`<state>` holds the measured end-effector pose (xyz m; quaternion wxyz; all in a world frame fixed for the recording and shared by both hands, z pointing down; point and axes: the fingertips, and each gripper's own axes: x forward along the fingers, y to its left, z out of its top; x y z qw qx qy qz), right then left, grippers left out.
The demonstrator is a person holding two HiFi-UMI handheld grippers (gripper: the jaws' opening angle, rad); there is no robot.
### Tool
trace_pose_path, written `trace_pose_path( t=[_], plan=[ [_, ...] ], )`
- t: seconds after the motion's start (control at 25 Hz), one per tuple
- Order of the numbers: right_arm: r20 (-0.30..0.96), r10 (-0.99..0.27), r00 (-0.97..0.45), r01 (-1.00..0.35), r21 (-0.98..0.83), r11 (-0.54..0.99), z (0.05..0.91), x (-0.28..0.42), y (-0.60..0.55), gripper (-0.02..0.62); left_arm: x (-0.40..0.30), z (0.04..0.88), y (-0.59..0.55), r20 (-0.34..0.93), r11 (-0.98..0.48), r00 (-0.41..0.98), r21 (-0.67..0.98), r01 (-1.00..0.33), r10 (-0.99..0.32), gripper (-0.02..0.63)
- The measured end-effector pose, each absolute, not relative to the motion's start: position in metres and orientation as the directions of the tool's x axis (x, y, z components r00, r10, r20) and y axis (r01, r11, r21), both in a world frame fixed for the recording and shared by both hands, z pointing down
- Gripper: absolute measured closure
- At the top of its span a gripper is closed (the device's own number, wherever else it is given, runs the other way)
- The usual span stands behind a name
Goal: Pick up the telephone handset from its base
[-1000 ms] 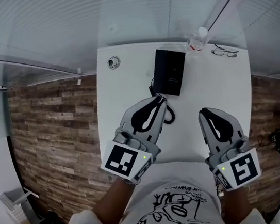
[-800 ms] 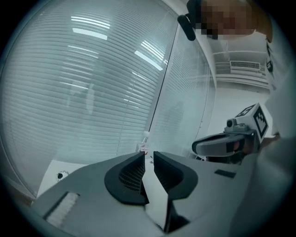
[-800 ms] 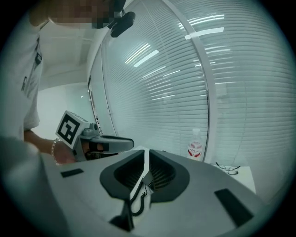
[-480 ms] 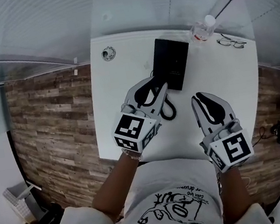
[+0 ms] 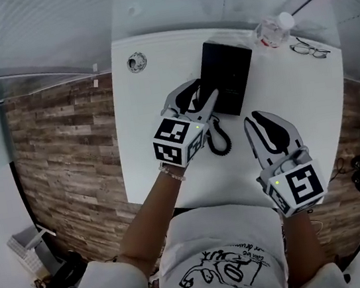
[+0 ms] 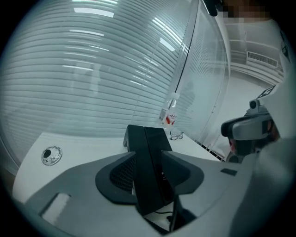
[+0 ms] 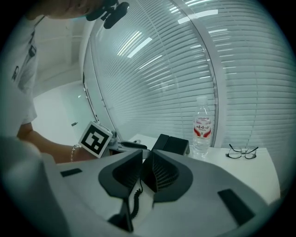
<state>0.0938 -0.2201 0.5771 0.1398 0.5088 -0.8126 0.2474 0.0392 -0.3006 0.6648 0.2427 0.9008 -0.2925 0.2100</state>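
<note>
my left claw (image 5: 205, 97) has just been opening and stands spread. the left gripper view shows the black telephone handset (image 6: 138, 152) running up between its jaws, lying on its base (image 6: 158, 141) at the far edge of the table (image 5: 170, 168). i cannot tell whether the jaws touch it. in the head view the telephone is one black block, the seam between handset and base is lost, and my left claw covers its near left corner. my right claw (image 5: 254, 117) is pressed together on nothing, over the near right part of the table. only its own view looks past the closed tips to the coiled cord (image 7: 135, 199), which is cut off below. the water bottle (image 7: 202, 125) and glasses (image 7: 243, 152) sit at the far right corner. the round metal port (image 5: 136, 63) at the far left corner never enters the right gripper view.
</note>
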Motion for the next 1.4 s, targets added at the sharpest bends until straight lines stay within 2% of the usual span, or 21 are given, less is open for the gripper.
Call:
trace_pose_path(
  t=[0.32,0.56,0.76,1.12,1.2,1.24,1.4],
  plan=[
    [0.49,-0.746,-0.451,-0.892,-0.284,0.353,0.595,0.095,-0.229,0.565,0.049,0.7,-0.317,0.512,-0.674,0.778,0.431,-0.6,-0.365,0.388],
    [0.499,-0.738,-0.454,-0.89,-0.293,0.35,0.6,0.095,-0.229,0.565,0.058,0.709,-0.322,0.481,-0.66,0.812,0.497,-0.563,-0.331,0.387],
    [0.5,-0.737,-0.455,-0.889,-0.299,0.346,0.603,0.097,-0.227,0.565,0.052,0.704,-0.323,0.489,-0.637,0.788,0.483,-0.601,-0.373,0.445],
    [0.489,-0.748,-0.449,-0.892,-0.298,0.34,0.595,0.096,-0.225,0.565,0.047,0.692,-0.322,0.479,-0.545,0.795,0.581,-0.604,-0.371,0.471],
    [0.488,-0.75,-0.446,-0.893,-0.298,0.337,0.593,0.097,-0.224,0.565,0.046,0.689,-0.321,0.472,-0.525,0.8,0.604,-0.6,-0.371,0.489],
    [0.487,-0.752,-0.444,-0.894,-0.298,0.335,0.593,0.098,-0.224,0.565,0.045,0.687,-0.321,0.47,-0.52,0.801,0.609,-0.599,-0.371,0.528],
    [0.482,-0.759,-0.438,-0.897,-0.294,0.331,0.588,0.098,-0.223,0.565,0.042,0.682,-0.317,0.459,-0.502,0.81,0.636,-0.586,-0.365,0.532]
  ],
)
